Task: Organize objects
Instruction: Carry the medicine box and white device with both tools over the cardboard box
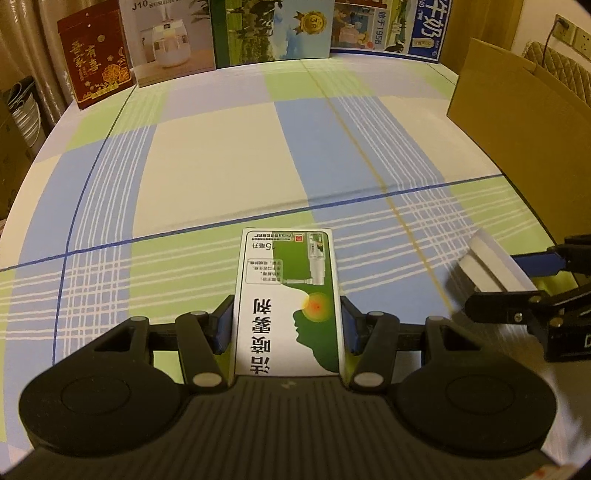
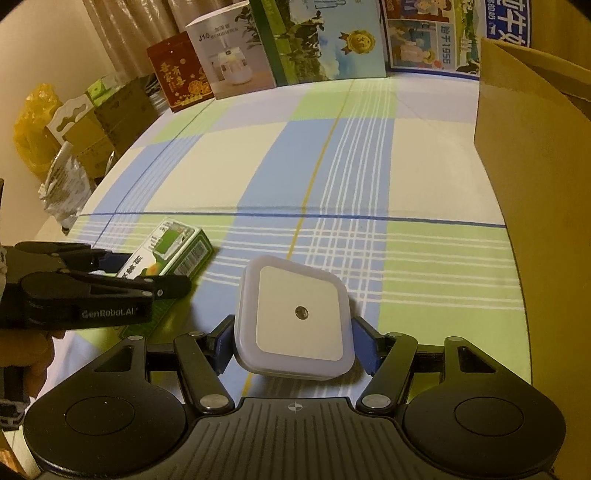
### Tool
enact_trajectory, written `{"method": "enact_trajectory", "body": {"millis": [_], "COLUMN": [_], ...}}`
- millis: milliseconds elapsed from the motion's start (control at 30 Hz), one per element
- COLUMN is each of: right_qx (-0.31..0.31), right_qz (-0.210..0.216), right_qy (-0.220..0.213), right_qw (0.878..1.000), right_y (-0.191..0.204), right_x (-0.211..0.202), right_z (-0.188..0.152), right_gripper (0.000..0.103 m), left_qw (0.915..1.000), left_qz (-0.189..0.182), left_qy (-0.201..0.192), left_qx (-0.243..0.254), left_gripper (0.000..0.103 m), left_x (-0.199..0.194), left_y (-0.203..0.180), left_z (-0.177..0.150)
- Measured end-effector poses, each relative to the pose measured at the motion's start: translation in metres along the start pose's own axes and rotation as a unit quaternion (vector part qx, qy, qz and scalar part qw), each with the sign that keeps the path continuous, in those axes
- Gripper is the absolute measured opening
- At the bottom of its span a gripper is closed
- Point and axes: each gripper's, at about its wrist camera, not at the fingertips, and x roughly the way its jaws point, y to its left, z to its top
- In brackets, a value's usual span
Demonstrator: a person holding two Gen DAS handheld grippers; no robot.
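Observation:
My left gripper (image 1: pixel 288 328) is shut on a green-and-white medicine box (image 1: pixel 290 299), its blue pads pressed on both long sides, held low over the checked tablecloth. The box also shows in the right wrist view (image 2: pixel 173 251), with the left gripper (image 2: pixel 162 273) around it. My right gripper (image 2: pixel 295 345) is shut on a white square night light (image 2: pixel 295 317) with a small sensor dot at its centre. In the left wrist view the night light (image 1: pixel 487 266) and the right gripper (image 1: pixel 517 280) sit at the right edge.
A brown cardboard box (image 1: pixel 517 110) stands at the right of the table, also in the right wrist view (image 2: pixel 535 155). A row of printed cartons (image 1: pixel 258 33) lines the far edge. Boxes and bags (image 2: pixel 74 136) are stacked beyond the table's left side.

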Motion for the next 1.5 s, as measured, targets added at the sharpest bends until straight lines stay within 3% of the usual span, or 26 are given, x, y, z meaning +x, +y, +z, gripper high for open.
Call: {"method": "enact_trajectory", "body": {"millis": [300, 533, 800, 1033, 1500], "right_qx": [-0.02, -0.016, -0.006, -0.002, 0.019], "right_qz": [-0.027, -0.04, -0.047, -0.062, -0.119], "right_qy": [-0.034, -0.065, -0.093, -0.111, -0.136], "right_qw": [0.999, 0.997, 0.995, 0.992, 0.983], "right_y": [0.006, 0.005, 0.006, 0.002, -0.043], "right_x": [-0.024, -0.069, -0.135, -0.194, -0.288], "right_z": [0.001, -0.006, -0.027, -0.053, -0.092], "right_gripper": [0.062, 0.062, 0.062, 0.062, 0.062], "left_qw": [0.9998, 0.9989, 0.9963, 0.9928, 0.989], "left_qz": [0.002, 0.006, -0.008, -0.028, -0.077], "left_qy": [-0.017, -0.045, -0.084, -0.107, -0.122], "left_qx": [-0.008, -0.012, -0.019, -0.046, -0.032], "left_gripper": [0.05, 0.05, 0.05, 0.05, 0.05], "left_x": [-0.021, -0.052, -0.12, -0.172, -0.23], "left_y": [-0.003, -0.016, -0.066, -0.104, -0.197], "left_z": [0.0, 0.004, 0.004, -0.016, -0.038]}}
